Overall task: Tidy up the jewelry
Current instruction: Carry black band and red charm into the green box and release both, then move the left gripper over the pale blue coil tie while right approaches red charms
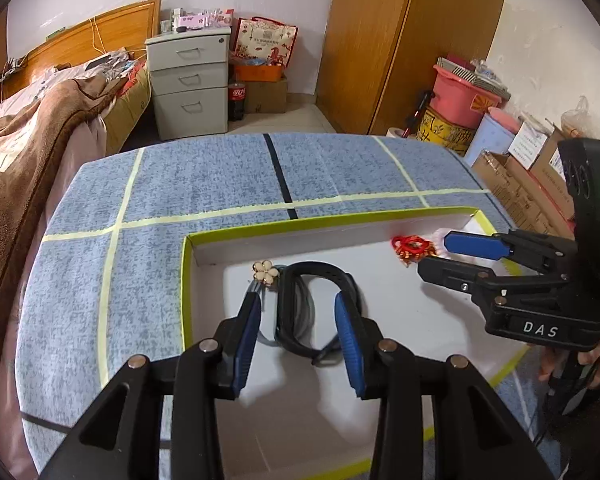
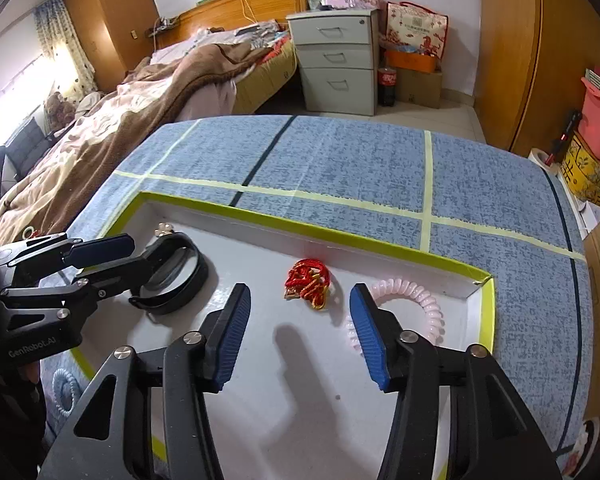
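A shallow white box with a green rim (image 1: 300, 222) (image 2: 300, 226) lies on the blue cloth. In it are a black band (image 1: 286, 308) (image 2: 188, 276), a cream flower ornament (image 1: 265, 272) (image 2: 164, 230), a red cord bracelet (image 1: 412, 248) (image 2: 310, 280) and a pink spiral tie (image 2: 420, 296). My left gripper (image 1: 296, 300) (image 2: 140, 250) is open, its jaws straddling the black band without squeezing it. My right gripper (image 2: 299, 292) (image 1: 434, 255) stands open over the box floor, the red bracelet just ahead and the pink tie beside its right finger.
A pale blue spiral tie (image 2: 64, 392) lies on the cloth left of the box. The table cloth (image 1: 220, 176) carries yellow and black tape lines. A bed (image 2: 140, 92) stands to the left, a grey drawer unit (image 1: 188, 80) behind, and cardboard boxes (image 1: 528, 196) to the right.
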Motion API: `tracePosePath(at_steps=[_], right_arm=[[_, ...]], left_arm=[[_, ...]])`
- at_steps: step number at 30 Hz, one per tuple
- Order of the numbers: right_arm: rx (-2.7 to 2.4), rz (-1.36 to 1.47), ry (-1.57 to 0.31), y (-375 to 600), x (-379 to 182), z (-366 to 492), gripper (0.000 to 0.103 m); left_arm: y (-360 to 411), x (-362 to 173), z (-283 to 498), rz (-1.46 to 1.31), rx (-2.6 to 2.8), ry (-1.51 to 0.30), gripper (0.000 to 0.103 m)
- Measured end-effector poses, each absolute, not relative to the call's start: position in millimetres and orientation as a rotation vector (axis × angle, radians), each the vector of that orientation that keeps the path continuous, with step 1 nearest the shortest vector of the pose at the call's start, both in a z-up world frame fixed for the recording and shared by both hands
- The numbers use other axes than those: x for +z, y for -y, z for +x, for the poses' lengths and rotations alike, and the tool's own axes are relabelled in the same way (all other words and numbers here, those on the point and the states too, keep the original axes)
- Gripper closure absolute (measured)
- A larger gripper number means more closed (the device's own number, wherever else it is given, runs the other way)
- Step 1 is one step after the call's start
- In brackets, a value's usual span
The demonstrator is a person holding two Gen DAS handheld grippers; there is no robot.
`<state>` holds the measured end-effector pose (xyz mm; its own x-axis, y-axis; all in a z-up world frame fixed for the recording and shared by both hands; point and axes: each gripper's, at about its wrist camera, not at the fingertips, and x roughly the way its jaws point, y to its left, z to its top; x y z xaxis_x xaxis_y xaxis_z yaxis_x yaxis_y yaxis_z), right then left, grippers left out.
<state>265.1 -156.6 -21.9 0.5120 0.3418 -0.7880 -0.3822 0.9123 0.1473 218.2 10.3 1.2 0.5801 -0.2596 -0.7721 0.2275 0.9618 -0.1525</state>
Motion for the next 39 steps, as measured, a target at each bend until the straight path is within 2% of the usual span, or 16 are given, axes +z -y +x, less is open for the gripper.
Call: tracePosePath(at_steps=[14, 23, 39], right_arm=[[0.428, -0.008, -0.827, 178.7, 14.5, 190.1, 0.050], [0.405, 0.000, -0.842, 194.2, -3.8, 141.1, 0.050], [0.424, -0.016, -0.928, 200.6, -37.2, 108.7, 0.050]], left_arm=[[-33.8, 27.5, 143.9, -0.045, -0.259, -0.822, 0.059], [-58.0, 19.5, 103.4, -0.104, -0.235, -0.807, 0.058], [-73.9, -17.8, 70.2, -0.148, -0.211, -0.881, 0.058]])
